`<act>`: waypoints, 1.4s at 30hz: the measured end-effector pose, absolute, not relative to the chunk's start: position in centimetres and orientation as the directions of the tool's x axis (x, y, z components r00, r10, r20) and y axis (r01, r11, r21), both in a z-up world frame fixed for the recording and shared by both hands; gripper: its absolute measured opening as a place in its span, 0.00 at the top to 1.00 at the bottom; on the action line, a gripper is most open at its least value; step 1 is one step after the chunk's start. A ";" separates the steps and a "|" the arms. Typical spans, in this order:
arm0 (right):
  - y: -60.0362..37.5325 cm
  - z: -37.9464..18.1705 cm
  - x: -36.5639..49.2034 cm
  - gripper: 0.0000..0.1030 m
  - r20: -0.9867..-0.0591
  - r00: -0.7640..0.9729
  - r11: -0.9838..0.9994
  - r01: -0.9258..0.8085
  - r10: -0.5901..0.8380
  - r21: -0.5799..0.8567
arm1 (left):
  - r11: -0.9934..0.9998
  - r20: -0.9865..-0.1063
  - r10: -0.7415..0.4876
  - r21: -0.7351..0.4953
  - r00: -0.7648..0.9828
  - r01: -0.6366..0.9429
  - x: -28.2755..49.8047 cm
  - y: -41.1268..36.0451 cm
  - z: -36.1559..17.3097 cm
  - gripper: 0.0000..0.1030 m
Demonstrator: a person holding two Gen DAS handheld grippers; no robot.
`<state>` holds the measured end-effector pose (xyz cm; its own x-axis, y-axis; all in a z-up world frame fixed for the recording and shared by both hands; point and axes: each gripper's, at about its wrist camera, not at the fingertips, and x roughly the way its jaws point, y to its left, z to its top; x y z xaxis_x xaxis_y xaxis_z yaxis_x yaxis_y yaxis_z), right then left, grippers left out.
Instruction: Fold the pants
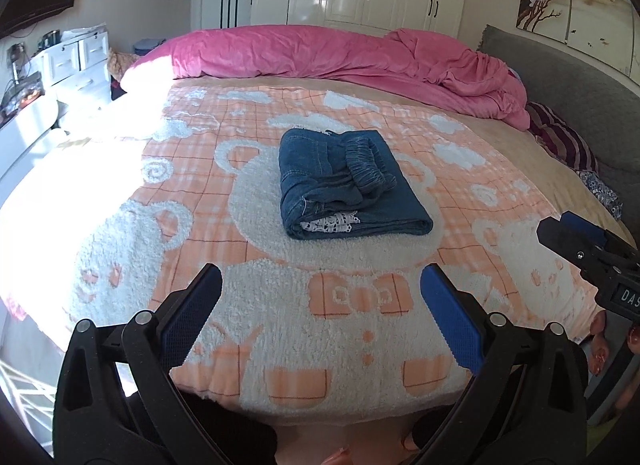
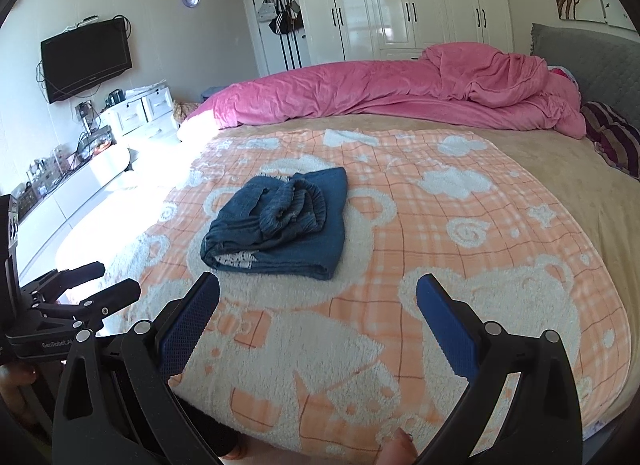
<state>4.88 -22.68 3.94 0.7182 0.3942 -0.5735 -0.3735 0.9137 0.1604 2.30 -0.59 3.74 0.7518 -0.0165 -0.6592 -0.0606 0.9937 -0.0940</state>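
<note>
Denim pants (image 1: 352,185): blue, folded into a thick rectangular bundle, lying flat on the blanket's middle, over a white bear's face; elastic waistband bunched on top, white patterned lining peeking out at the near folded edge.
Pants in the right wrist view (image 2: 280,221): same bundle, left of centre, nothing touching it.
Blanket (image 1: 280,329): fleecy, peach-and-white check with bears and clouds, spread under the pants and reaching to the near edge of the bed.
Left gripper (image 1: 320,289): fingers spread wide, released, holding nothing — hovering over the near part of the blanket, well short of the pants.
Left gripper from the right wrist view (image 2: 98,279): black fingertips to the left of the pants, apart from them.
Right gripper (image 2: 318,297): blue pads parted, released, empty — near side of the pants, not touching.
Right gripper from the left wrist view (image 1: 576,237): to the right of the pants, clear of the denim.
Pink duvet (image 1: 340,53): rumpled in a long heap beyond the pants, along the bed's far side.
White wardrobe (image 2: 400,1): behind the duvet, doors closed.
Television (image 2: 86,61): on the wall, far left of the pants.
</note>
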 end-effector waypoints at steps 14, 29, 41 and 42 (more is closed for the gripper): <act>-22.5 0.1 3.8 0.04 -0.601 0.711 0.924 -0.355 0.365 0.142 | 0.991 -0.686 -0.014 -0.108 0.728 -0.083 1.2 -0.2 -0.1 0.09; -22.7 -3.5 4.1 0.04 -0.650 0.672 0.929 -0.332 0.354 0.164 | 0.991 -0.712 -0.008 -0.101 0.702 -0.091 1.5 -0.8 -2.7 0.09; -22.7 -3.6 4.3 0.04 -0.657 0.665 0.929 -0.329 0.355 0.168 | 0.991 -0.720 0.005 -0.088 0.694 -0.098 1.7 -0.6 -2.9 0.09; -22.7 -3.6 4.3 0.04 -0.657 0.665 0.929 -0.330 0.355 0.168 | 0.991 -0.720 0.004 -0.089 0.694 -0.098 1.7 -0.5 -2.9 0.09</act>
<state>4.31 -22.72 -3.62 0.6650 0.3553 -0.6569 -0.3300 0.9289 0.1683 1.69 -0.51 -2.87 0.6939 0.0045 -0.7200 -0.0983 0.9912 -0.0886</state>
